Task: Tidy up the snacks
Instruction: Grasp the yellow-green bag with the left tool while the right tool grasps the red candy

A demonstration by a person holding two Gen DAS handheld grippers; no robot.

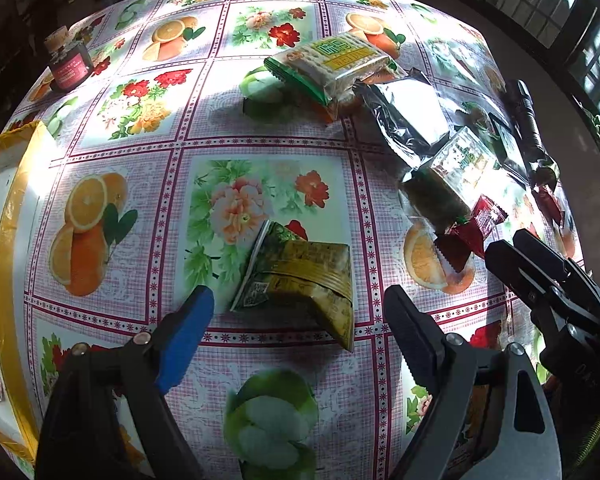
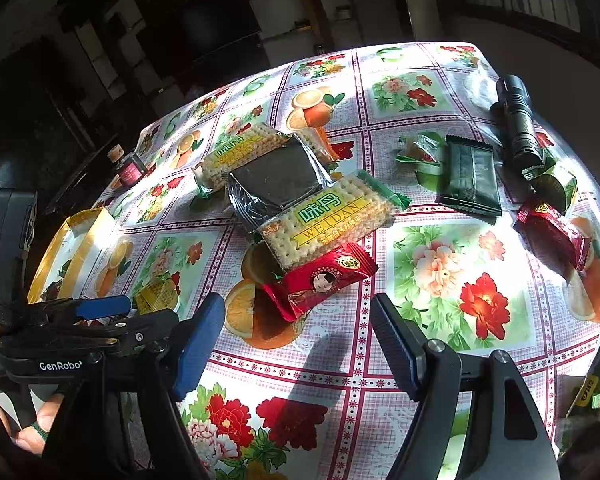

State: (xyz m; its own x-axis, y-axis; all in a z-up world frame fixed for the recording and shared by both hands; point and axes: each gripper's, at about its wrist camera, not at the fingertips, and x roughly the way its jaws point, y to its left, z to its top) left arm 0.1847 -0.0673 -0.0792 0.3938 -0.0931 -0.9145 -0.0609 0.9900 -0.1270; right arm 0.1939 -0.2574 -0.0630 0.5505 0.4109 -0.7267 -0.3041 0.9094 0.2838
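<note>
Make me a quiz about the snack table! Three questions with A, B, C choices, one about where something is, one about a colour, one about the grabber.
1. Where is the flashlight?
A. Inside the yellow-edged box
B. On the tablecloth near the table's far right edge
C. Between a gripper's fingers

2. What colour is the wrapper with the little doll face?
A. Red
B. Blue
C. White

3. How does the left gripper stand?
A. Shut on the jar
B. Shut on a cracker pack
C. Open, around the gold-green triangular packet

Answers:
1 B: in the right wrist view it lies on the cloth beside the dark green packet.
2 A: the wrapper is shiny red.
3 C: the fingers stand apart on either side of the gold-green triangular packet, not pressing it.
</note>
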